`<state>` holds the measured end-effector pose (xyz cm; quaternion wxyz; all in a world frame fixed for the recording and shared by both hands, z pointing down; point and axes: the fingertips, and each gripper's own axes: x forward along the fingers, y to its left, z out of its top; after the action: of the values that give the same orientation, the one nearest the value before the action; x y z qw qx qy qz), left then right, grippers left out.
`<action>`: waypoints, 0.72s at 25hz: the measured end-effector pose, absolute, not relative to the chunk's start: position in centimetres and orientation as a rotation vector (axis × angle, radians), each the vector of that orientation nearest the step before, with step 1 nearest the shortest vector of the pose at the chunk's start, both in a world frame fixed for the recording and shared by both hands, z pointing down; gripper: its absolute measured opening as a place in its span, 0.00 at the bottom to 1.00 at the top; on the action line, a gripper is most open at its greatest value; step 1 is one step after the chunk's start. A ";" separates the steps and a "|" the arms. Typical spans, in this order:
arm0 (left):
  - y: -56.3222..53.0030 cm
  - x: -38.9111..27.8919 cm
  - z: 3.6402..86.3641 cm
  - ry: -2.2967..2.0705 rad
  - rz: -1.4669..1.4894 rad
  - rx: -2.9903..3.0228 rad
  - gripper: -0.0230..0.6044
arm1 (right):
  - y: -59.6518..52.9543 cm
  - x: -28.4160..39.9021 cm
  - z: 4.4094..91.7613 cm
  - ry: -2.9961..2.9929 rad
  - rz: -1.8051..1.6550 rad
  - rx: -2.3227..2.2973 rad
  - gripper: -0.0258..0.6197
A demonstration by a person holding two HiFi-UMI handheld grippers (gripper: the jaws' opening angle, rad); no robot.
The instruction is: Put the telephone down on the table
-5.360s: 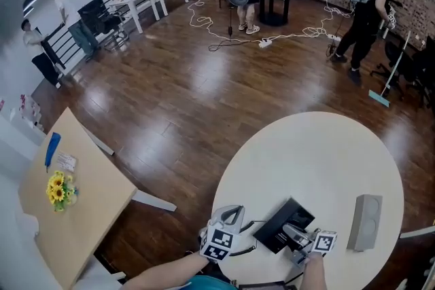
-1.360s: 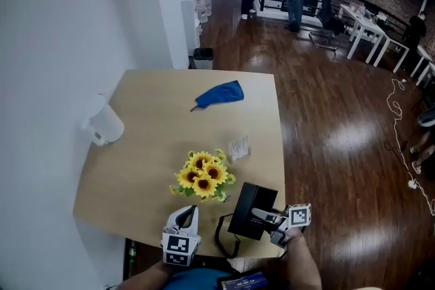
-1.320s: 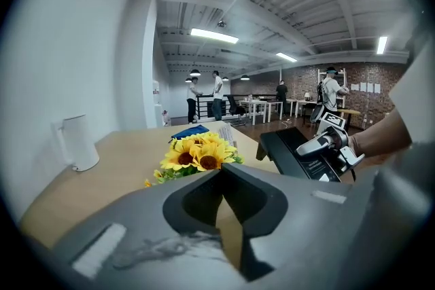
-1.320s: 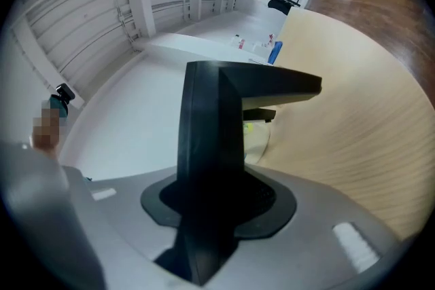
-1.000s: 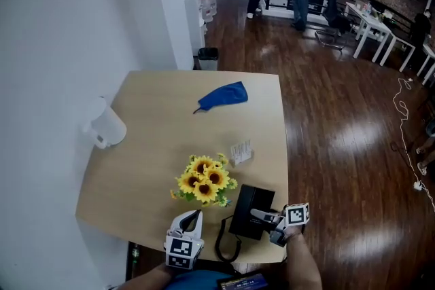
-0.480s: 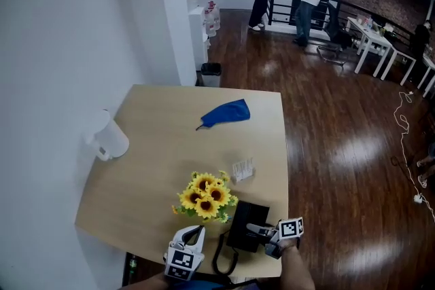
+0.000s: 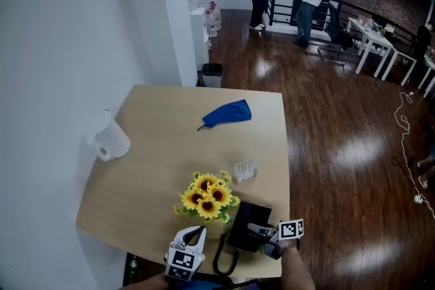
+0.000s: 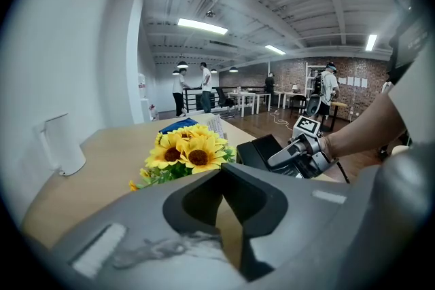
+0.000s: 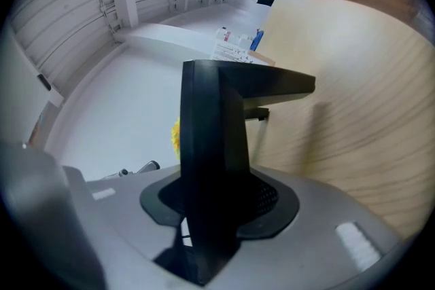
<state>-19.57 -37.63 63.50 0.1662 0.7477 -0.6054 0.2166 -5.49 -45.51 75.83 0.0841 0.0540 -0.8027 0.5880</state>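
While my R gripper (image 7: pixel 257 231) has the black telephone (image 7: pixel 245 224) between its jaws, pads on its sides, those jaws are opening. I see the telephone at the near edge of the wooden table (image 7: pixel 156 159), just beside the sunflowers (image 7: pixel 206 195), cord (image 7: pixel 219 256) looping off the front. L gripper (image 7: pixel 196 233) hovers near, jaws together, nothing in them.

Table (image 7: pixel 163 146) matt pale wood; telephone (image 7: pixel 245 217) matt black plastic; floor (image 7: pixel 340 132) glossy.
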 end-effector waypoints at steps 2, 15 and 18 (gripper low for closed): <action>-37.6 -19.5 63.6 -1.721 0.615 2.128 0.06 | -45.6 -5.6 76.0 -2.381 1.740 0.194 0.29; -37.4 -19.4 63.2 -1.723 0.570 2.135 0.06 | -46.6 -2.3 77.2 -2.223 1.695 0.487 0.48; -37.5 -19.4 63.1 -1.726 0.557 2.135 0.06 | -46.9 -0.2 76.1 -2.221 1.620 0.599 0.47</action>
<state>-19.39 -37.47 63.15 0.1691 0.7511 -0.6073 0.1959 -0.19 -46.92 76.13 0.1632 0.2102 -0.7787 0.5681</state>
